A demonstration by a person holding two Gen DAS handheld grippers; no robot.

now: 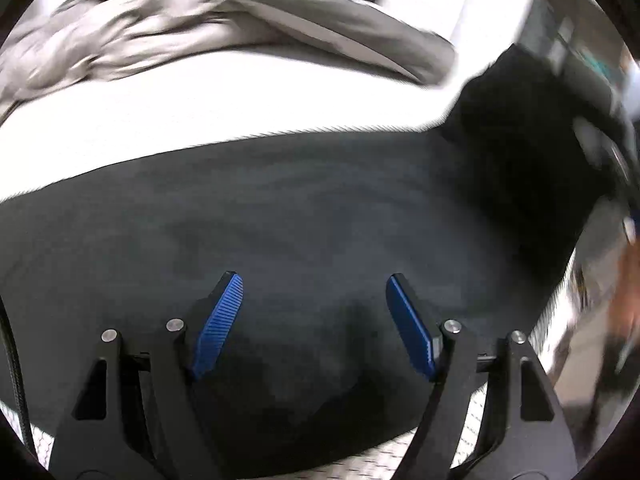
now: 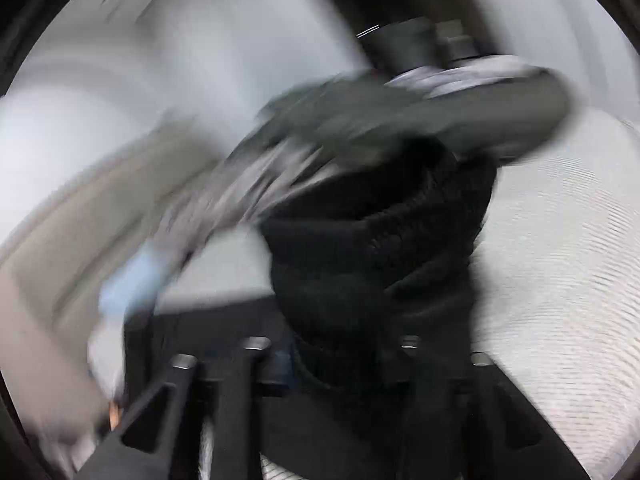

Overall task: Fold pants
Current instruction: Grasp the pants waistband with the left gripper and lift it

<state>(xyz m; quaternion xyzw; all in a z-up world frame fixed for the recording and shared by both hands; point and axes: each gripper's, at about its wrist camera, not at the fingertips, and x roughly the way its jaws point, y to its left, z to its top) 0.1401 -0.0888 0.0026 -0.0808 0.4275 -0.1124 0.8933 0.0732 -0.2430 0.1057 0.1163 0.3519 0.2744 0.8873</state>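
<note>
Pants [image 1: 304,208], black, lie flat under and ahead of the left gripper [image 1: 314,284] on a white surface [image 1: 224,100]; its blue pads [image 1: 220,324] are spread wide, nothing between them. Grey crumpled garment [image 1: 132,36] sits farther ahead. Right gripper [image 2: 336,360], heavily blurred, has bunched black fabric rising from between its fingers; clamped or not, cannot tell.

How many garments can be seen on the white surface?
2. The black pants lie spread in front of the open left gripper, one end bunched in the right gripper. A crumpled grey garment lies farther back. Blur may hide others.
</note>
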